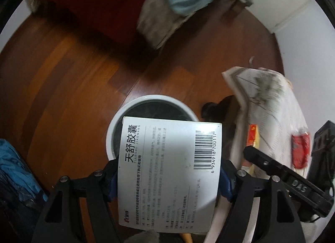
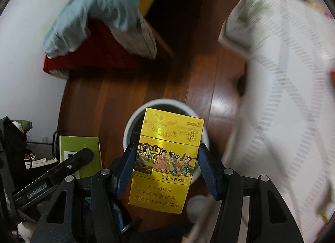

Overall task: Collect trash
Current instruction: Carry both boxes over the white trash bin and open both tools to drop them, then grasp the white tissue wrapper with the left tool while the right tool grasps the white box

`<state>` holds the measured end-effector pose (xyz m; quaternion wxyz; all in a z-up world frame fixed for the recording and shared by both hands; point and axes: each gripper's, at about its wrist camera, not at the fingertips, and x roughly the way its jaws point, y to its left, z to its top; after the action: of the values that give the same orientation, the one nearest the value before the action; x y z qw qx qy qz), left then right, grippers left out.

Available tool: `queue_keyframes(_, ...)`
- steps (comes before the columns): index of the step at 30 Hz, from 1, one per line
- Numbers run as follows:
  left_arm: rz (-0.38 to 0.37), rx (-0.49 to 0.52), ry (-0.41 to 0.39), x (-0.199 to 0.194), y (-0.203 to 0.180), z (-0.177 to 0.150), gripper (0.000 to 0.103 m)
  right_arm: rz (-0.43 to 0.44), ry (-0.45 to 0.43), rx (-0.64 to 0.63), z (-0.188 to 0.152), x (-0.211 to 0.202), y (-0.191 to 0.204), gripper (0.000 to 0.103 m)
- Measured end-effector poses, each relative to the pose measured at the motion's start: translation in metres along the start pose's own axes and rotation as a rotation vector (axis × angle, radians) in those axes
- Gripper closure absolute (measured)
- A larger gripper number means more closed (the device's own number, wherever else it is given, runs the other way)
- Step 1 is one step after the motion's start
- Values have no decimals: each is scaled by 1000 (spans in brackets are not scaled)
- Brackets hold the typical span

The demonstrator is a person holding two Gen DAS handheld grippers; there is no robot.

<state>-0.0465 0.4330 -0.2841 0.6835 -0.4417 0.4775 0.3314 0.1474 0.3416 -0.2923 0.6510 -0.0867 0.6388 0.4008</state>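
Each hand-held gripper carries its trash over the white bin for dropping: the left hand-held gripper pinches a white medicine box, the right hand-held gripper seemingly grips a yellow cigarette pack.

Left gripper, right gripper: both down-tilted, gripping.

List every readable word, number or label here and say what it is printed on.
"天舒胶囊", "TIANSHU JIAONANG": white medicine box.
Its barcode number starts "6 934918 70011"; the last digit is unclear, the small print too blurred.
"好猫", "本公司提示 吸烟有害健康 请勿在禁烟场所吸烟": yellow cigarette pack.
"DAS": black gripper part.
Green box label: unreadable.
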Motion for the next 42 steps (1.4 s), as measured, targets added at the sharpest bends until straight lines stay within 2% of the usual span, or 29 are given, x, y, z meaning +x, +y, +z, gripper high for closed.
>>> queue_keyframes(2, 5, -23, 12, 10, 9, 4, 28, -26, 49, 4, 9, 34, 3, 42)
queue_keyframes(4, 32, -42, 11, 16, 22, 9, 11, -34, 92, 21, 12, 61, -3, 42)
queue_keyframes(5, 49, -47, 6, 16, 28, 9, 0, -32, 113, 29, 12, 69, -4, 41)
queue_keyframes(6, 69, -50, -1, 17, 33, 10, 0, -24, 138, 39, 12, 79, -5, 41)
queue_keyframes(7, 89, -49, -7, 17, 37, 9, 0, -24, 153, 41, 13, 84, -7, 36)
queue_keyframes(8, 117, -41, -17, 16, 39, 6, 0, -37, 170, 36, 13, 91, -6, 27)
queue_keyframes(9, 155, -28, -31, 16, 40, 3, 0, -55, 177, 23, 12, 96, -3, 4)
queue_keyframes(16, 307, 19, -124, 4, 40, -24, 0, -188, 173, -148, -13, 98, 27, 1)
queue_keyframes(18, 330, 26, -135, 2, 41, -27, 0, -225, 164, -182, -17, 96, 32, 1)
queue_keyframes(21, 348, 38, -146, -8, 39, -35, 0, -282, 132, -203, -23, 83, 40, 1)
queue_keyframes(28, 365, 44, -182, -39, 36, -47, 0, -302, 75, -201, -38, 43, 55, 1)
queue_keyframes(35, 364, 72, -257, -92, 22, -62, 0, -265, -10, -203, -55, -18, 72, 1)
queue_keyframes(42, 358, 106, -367, -154, -10, -81, 0, -183, -149, -158, -71, -109, 74, 1)
